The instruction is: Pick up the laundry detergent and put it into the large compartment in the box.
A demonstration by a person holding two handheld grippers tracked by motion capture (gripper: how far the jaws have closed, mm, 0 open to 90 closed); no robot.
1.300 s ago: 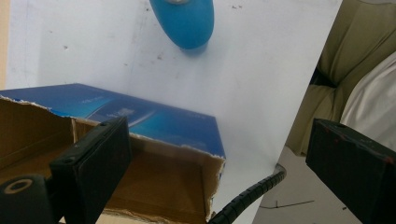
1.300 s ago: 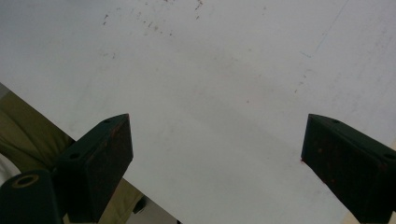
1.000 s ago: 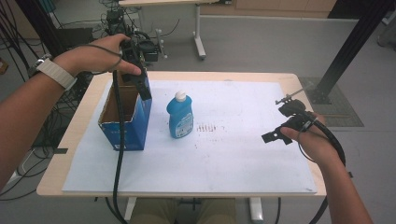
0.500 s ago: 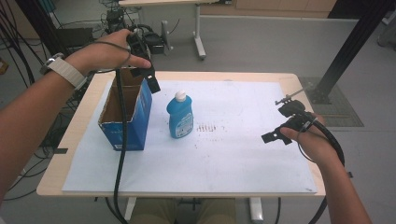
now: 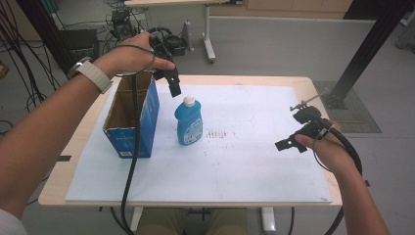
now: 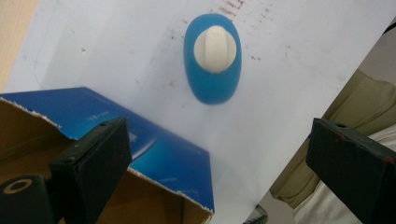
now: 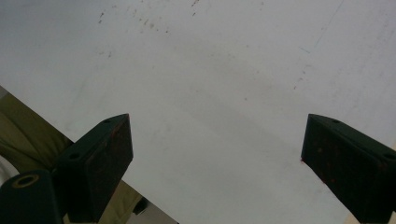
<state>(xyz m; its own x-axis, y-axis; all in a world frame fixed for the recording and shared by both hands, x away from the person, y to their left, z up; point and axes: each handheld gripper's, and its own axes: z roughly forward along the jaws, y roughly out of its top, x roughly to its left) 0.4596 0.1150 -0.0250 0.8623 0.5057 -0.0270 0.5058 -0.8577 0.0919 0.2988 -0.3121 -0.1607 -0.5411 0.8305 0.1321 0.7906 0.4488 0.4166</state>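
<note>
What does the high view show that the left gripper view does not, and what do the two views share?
High view alone: the person's left hand holding the left gripper above the gap between box and bottle, the right gripper held over the sheet's right side, and the wooden table edge. Left gripper view alone: the bottle's white cap seen from straight above, framed by wide-apart jaws. Shared: the blue bottle, standing upright beside the open cardboard box, both on the white sheet.

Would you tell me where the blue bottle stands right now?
In the high view the blue bottle stands upright on the white sheet, left of centre, just right of the open cardboard box, with the left gripper above it.
</note>
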